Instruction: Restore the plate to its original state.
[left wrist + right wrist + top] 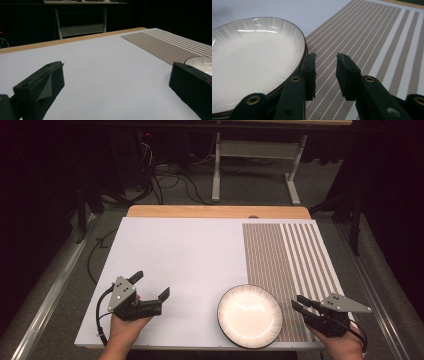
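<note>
A white plate [250, 316] with a dark rim sits near the table's front edge, half on a brown striped placemat [290, 260]. My left gripper [151, 284] hovers over the white table surface [175, 255], left of the plate, jaws wide open and empty. In the left gripper view, the gripper [116, 67] faces bare table, with the plate [200, 62] behind its right jaw. My right gripper [296, 302] is just right of the plate, over the placemat. In the right gripper view, the gripper [326, 56] is narrowly open and empty, its left jaw beside the plate's rim [305, 47].
The table's wooden far edge [215, 211] lies beyond the white surface. Behind it on the floor stand a white metal table frame [255, 150] and loose cables [165, 180]. The striped placemat [367, 32] stretches ahead of the right gripper.
</note>
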